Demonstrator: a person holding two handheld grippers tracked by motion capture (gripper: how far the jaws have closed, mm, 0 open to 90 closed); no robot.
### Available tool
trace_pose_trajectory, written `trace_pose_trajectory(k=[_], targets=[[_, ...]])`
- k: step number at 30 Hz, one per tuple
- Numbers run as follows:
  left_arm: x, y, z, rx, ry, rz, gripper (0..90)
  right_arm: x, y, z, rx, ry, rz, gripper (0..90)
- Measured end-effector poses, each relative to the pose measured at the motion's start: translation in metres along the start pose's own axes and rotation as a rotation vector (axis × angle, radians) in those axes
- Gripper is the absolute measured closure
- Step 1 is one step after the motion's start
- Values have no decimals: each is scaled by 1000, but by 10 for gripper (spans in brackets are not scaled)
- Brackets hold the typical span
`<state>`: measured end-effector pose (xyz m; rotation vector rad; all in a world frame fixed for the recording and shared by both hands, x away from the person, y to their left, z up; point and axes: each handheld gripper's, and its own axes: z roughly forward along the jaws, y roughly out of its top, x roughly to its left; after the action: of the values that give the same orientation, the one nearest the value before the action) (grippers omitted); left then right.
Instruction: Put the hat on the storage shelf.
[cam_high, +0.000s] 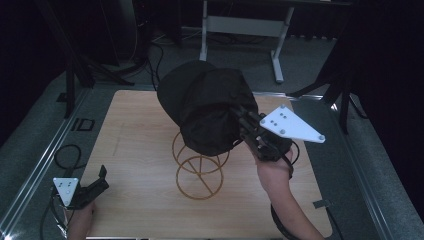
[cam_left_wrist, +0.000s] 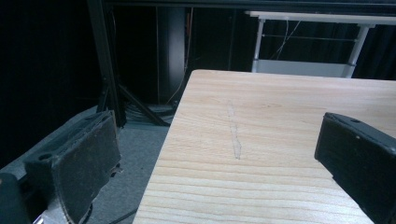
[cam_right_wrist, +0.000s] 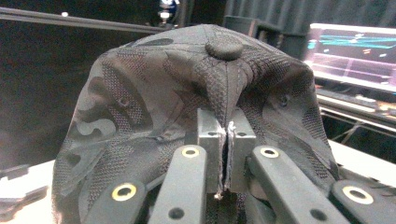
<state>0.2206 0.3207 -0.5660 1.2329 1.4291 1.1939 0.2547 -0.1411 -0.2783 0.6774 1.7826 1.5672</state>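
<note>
While we are looking down from the high view, we are seeing the right gripper clamped on a black camouflage baseball cap, which is hanging in the middle of the frame, above and partly in front of a gold wire stand sitting on the wooden table. The cap is covering the stand's upper part, and we cannot tell whether the fabric is touching the wire. The right hand is coming in from the lower right of that frame, with the grey three-cornered plate riding above it. In the right gripper view we are finding the two jaws pressed together at the lower middle of the frame, pinching a fold of the cap's crown fabric just below its top button; a lit screen is glowing at the upper right behind it. At the lower left of the high view the left gripper is resting near the table's edge, well apart from the cap. In the left gripper view its jaws are standing wide apart at the lower left and lower right of the frame, with nothing between them but bare table, and a white frame is standing at the upper right.
</note>
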Motion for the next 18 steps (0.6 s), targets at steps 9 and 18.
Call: trace_pose_trajectory(k=[9, 18], targets=[[0, 0, 0, -2, -1, -1, 5, 15, -22, 11, 46, 57, 19, 872], [0, 0, 0, -2, -2, -1, 5, 22, -51, 19, 113, 74, 28, 872]])
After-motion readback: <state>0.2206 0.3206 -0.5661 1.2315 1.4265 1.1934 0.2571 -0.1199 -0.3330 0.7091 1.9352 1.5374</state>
